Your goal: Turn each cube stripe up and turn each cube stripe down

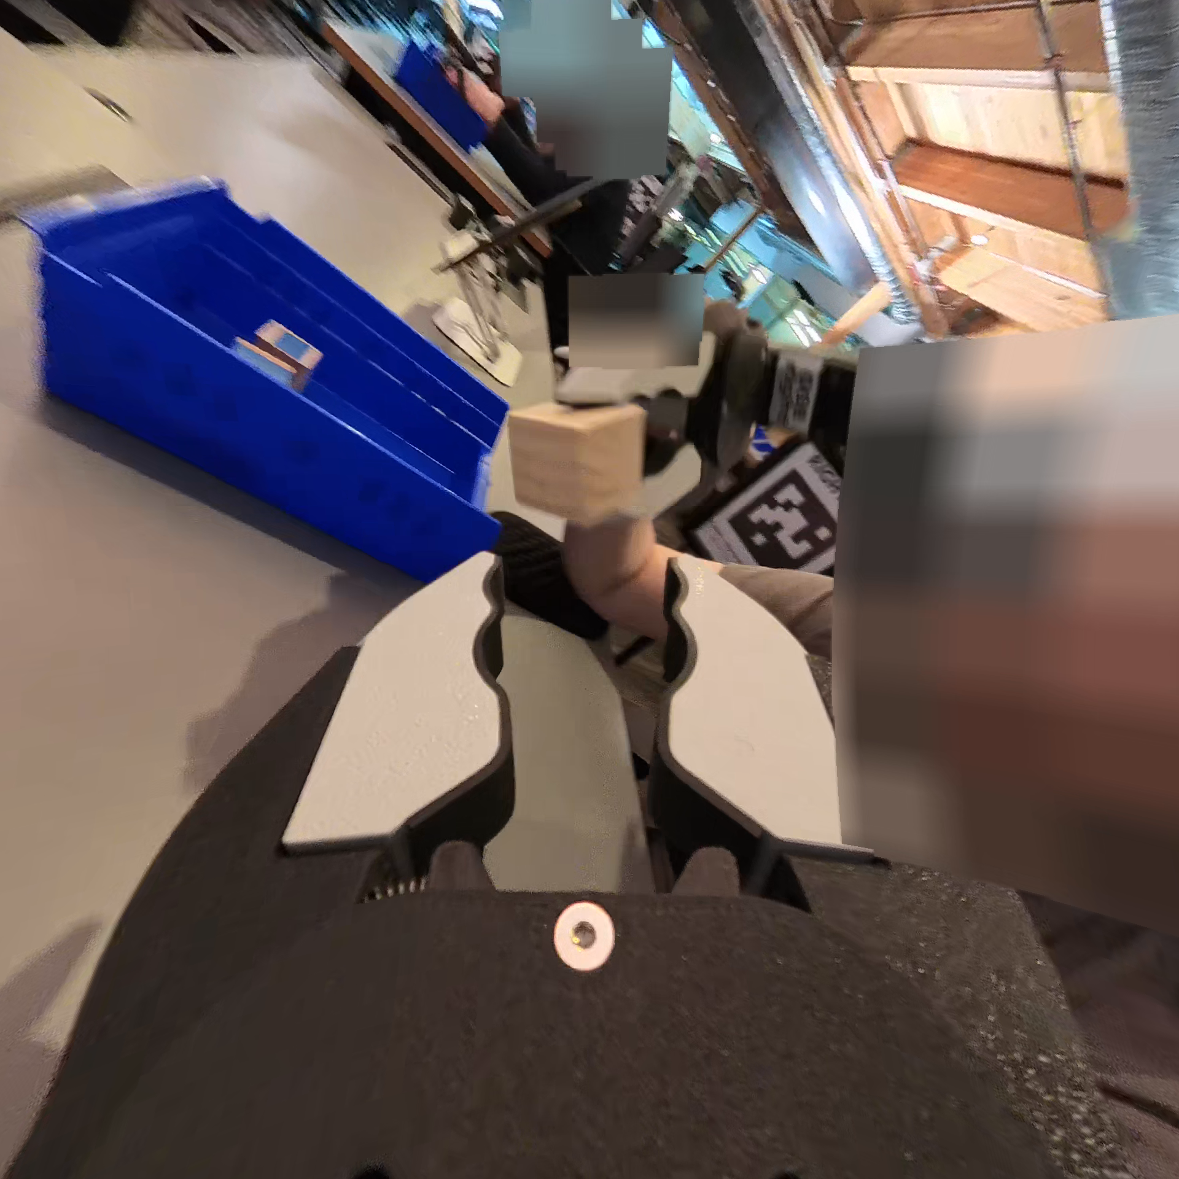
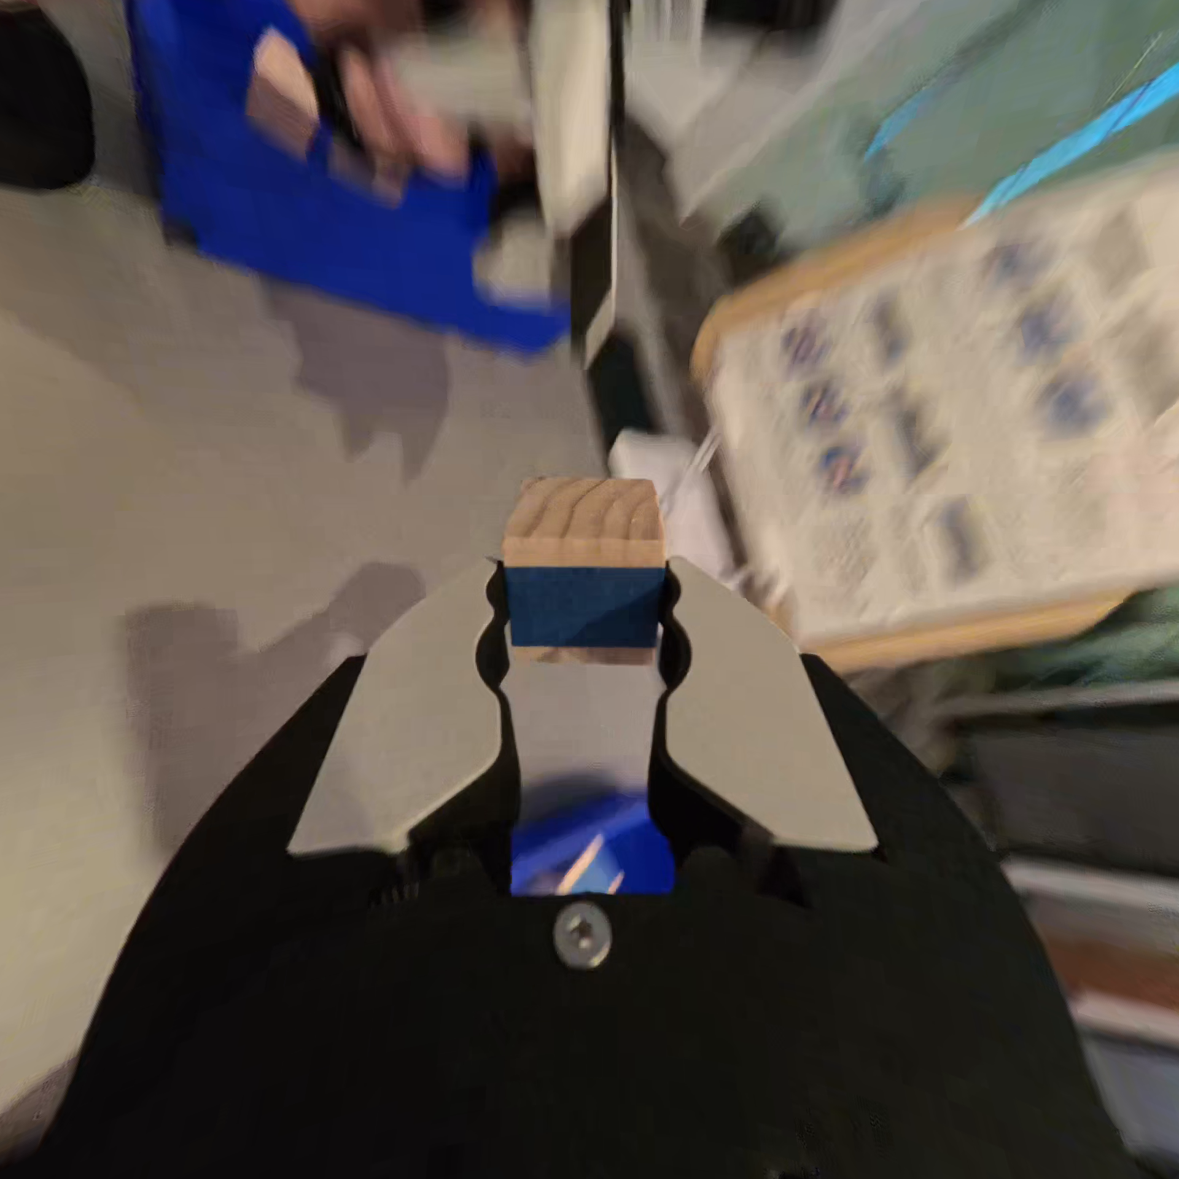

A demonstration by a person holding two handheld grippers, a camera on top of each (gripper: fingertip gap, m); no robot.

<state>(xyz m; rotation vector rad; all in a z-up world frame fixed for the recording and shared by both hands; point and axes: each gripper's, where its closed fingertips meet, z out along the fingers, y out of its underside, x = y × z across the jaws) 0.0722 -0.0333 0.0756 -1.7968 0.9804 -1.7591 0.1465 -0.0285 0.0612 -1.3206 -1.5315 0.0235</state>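
1. Right claw [image 2: 585,606] is clenched on a wooden cube [image 2: 584,561], gripping its two side faces at the very fingertips.
2. The cube's blue stripe [image 2: 584,606] lies on the face turned toward the right wrist camera, running across from finger to finger; the bare end-grain face sits above it in the right wrist view. A cube has no long axis to give.
3. The cube is held in the air, clear of the grey surface [image 2: 191,446]. Everything behind it in the right wrist view is heavily motion-blurred.
4. Left claw [image 1: 584,612] is released, fingers spread with nothing between them, tilted over the grey surface [image 1: 159,638].
5. Just past the left fingertips, a person's finger [image 1: 612,561] and a black textured handle [image 1: 548,574] show.
6. Beyond that, the left wrist view catches the right claw [image 1: 587,453] from outside, holding the same cube [image 1: 574,459]; only plain wood faces show from this side. One finger sits above the cube and one below it in this tilted view.
7. A black-and-white marker tag [image 1: 785,504] sits on the right gripper's body behind the cube.
8. A blue bin [image 1: 159,383] stands on the surface to the left, near the held cube. It has ridged inner walls.
9. Inside the bin lies a second cube [image 1: 281,351], its blue stripe facing up toward the camera.
10. In the right wrist view the blue bin [image 2: 287,242] is a blur at top left; its contents cannot be made out.
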